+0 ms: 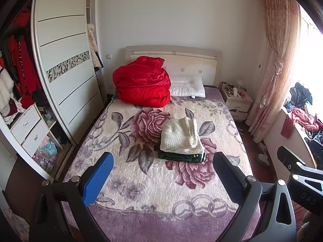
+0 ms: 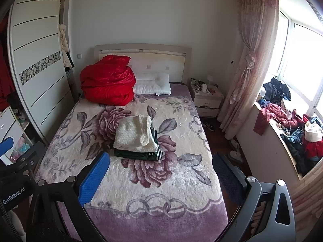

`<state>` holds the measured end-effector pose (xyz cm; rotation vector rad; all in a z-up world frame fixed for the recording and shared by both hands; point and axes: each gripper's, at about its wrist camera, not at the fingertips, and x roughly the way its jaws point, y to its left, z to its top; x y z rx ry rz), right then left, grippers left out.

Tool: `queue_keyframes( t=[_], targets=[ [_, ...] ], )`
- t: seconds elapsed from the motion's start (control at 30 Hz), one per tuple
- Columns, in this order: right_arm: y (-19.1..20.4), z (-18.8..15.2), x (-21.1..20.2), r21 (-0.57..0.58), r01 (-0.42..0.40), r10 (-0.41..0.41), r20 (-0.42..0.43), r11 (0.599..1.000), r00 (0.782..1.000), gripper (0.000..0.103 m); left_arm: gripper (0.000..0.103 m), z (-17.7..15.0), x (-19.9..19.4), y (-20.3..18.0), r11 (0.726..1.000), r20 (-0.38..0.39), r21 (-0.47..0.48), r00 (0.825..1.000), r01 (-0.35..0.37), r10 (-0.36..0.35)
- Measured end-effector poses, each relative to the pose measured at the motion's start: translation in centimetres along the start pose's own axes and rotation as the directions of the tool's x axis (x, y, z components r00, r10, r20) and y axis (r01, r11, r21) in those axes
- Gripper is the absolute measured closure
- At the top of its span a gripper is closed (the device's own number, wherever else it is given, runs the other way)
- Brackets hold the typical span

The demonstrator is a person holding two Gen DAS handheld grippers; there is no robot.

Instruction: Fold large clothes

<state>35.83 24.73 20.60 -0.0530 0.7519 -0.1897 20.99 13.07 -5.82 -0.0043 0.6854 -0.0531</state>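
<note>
Bedroom with a floral-blanketed bed: mid-bed, a folded cream fleece garment tops a folded green one, while unfolded clothes crowd the windowsill. Left hand-held gripper and right hand-held gripper hover spread, empty; more folding likely remains.

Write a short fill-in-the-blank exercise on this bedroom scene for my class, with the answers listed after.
1. The folded cream garment lies on top of a dark ____ garment.
2. The white pillow lies beside a bundled ____ quilt.
3. Both grippers' jaws are ____ and hold nothing.

Answers: green; red; open
</note>
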Motion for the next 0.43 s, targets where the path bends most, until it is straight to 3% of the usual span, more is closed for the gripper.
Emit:
queue_keyframes(
  t=[0.43],
  targets=[
    [0.16, -0.51, -0.21, 0.007, 0.009, -0.009, 0.0, 1.0, 1.0, 0.0, 0.002, -0.33, -0.63, -0.04, 1.0, 0.006, -0.009, 1.0, -0.008, 0.008]
  ],
)
